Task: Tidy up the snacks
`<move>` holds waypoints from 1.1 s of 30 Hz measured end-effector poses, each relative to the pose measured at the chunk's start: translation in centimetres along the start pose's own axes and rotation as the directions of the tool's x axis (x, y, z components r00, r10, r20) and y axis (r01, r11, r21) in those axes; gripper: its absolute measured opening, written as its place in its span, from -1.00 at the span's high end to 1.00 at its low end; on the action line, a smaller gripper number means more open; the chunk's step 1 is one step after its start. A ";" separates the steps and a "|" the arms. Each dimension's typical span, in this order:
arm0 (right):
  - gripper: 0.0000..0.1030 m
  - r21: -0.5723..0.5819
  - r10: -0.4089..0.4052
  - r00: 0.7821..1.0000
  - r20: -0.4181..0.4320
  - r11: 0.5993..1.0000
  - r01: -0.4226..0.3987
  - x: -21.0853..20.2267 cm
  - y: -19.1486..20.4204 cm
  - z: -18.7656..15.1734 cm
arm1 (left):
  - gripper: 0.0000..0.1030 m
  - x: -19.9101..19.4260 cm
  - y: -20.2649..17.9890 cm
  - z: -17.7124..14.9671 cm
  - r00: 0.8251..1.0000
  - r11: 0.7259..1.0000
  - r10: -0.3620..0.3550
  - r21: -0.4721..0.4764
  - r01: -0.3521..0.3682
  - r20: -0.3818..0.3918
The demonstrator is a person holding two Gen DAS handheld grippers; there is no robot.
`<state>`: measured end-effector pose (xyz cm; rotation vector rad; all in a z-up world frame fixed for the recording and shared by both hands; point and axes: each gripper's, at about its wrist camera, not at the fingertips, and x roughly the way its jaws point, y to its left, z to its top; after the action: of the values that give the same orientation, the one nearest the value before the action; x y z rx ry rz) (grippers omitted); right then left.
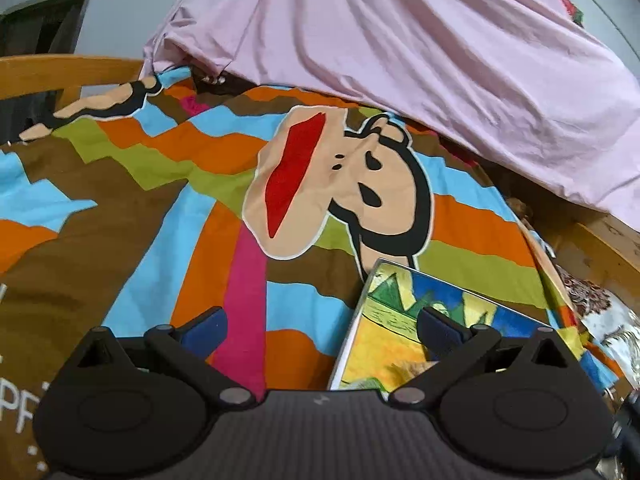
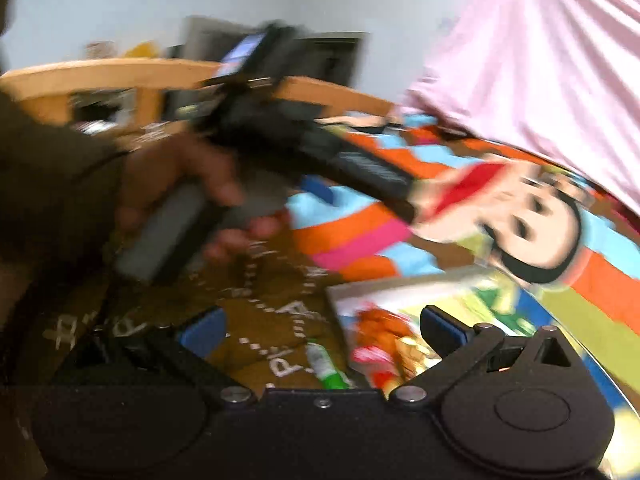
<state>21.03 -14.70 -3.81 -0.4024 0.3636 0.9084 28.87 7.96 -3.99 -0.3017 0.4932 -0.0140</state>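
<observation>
Blue-tipped left gripper (image 1: 322, 330) and right gripper (image 2: 322, 330) both gape wide, holding nothing, above a flat colourful picture box (image 1: 396, 332) on the bright striped cartoon blanket (image 1: 192, 184).

1. The bed cover (image 1: 168, 208) is matt printed cloth, smooth with soft creases.
2. The pink sheet (image 1: 400, 40) heaped above the bed cover is thin, matt, wrinkled cloth.
3. The tray (image 1: 404, 332) lying on the bed cover has a glossy printed face and a shiny metallic-looking rim.
4. The bed frame (image 1: 60, 72) beyond the bed cover is smooth varnished wood.
5. The left gripper (image 1: 320, 328) over the bed cover looks like matt black plastic, with blue fingertip pads (image 1: 204, 328).
</observation>
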 end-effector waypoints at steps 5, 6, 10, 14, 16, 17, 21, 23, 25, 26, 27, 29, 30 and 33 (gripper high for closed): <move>-0.99 0.152 -0.182 0.982 -0.055 0.970 0.188 -3.1 1.2 -0.5 | -0.99 -2.6 -0.9 -0.5 0.998 0.996 -0.046 0.075 0.049 -0.035; -0.99 0.165 -0.212 0.974 -0.077 0.961 0.222 -3.5 1.6 -0.8 | -0.99 -3.0 -1.2 -0.6 0.996 0.993 -0.061 0.100 0.066 -0.058; -0.99 0.259 -0.257 0.952 -0.166 0.920 0.293 -4.0 1.9 -2.1 | -0.99 -4.3 -2.5 -1.4 0.978 0.959 -0.107 0.242 0.148 -0.176; -0.99 0.349 -0.277 0.927 -0.252 0.868 0.354 -3.7 1.7 -3.6 | -0.99 -4.4 -4.6 -3.2 0.963 0.878 -0.087 0.438 0.195 -0.255; -0.99 0.372 -0.292 0.913 -0.284 0.844 0.386 -3.5 1.4 -4.1 | -0.99 -4.0 -5.6 -4.5 0.955 0.817 -0.063 0.535 0.216 -0.290; -0.99 0.384 -0.296 0.909 -0.292 0.835 0.395 -3.4 1.2 -4.3 | -0.99 -3.8 -6.0 -5.2 0.950 0.783 -0.050 0.579 0.228 -0.308; -0.98 0.432 -0.310 0.895 -0.322 0.793 0.430 -2.9 -0.2 -5.5 | -0.99 -2.6 -6.6 -7.3 0.927 0.706 -0.048 0.644 0.296 -0.373; -0.97 0.460 -0.301 0.894 -0.332 0.776 0.432 -2.9 -0.9 -6.0 | -0.99 -2.1 -6.7 -7.7 0.914 0.705 -0.071 0.628 0.330 -0.400; -0.97 0.473 -0.297 0.890 -0.347 0.763 0.440 -2.7 -1.2 -6.3 | -0.99 -1.5 -6.7 -7.7 0.902 0.704 -0.094 0.613 0.359 -0.421; -0.96 0.476 -0.295 0.887 -0.355 0.760 0.443 -2.6 -1.3 -6.4 | -0.99 -1.2 -6.8 -7.9 0.897 0.700 -0.102 0.610 0.372 -0.430; -0.96 0.478 -0.292 0.885 -0.362 0.757 0.445 -2.5 -1.4 -6.5 | -0.99 -1.0 -6.9 -8.0 0.894 0.693 -0.107 0.612 0.381 -0.435; -0.95 0.489 -0.284 0.884 -0.372 0.749 0.447 -2.2 -1.6 -6.6 | -0.99 -0.6 -7.2 -8.4 0.887 0.664 -0.119 0.628 0.406 -0.447; -0.95 0.497 -0.278 0.883 -0.377 0.744 0.446 -2.1 -1.7 -6.6 | -0.99 -0.4 -7.4 -8.5 0.884 0.652 -0.120 0.635 0.413 -0.452; -0.93 0.517 -0.264 0.885 -0.383 0.733 0.443 -1.5 -2.0 -6.4 | -0.99 -0.1 -7.8 -8.6 0.889 0.632 -0.126 0.655 0.414 -0.441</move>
<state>20.96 -19.95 -8.33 -0.0077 0.7852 0.3115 25.17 -1.88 -8.88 0.4542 0.7593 -0.5798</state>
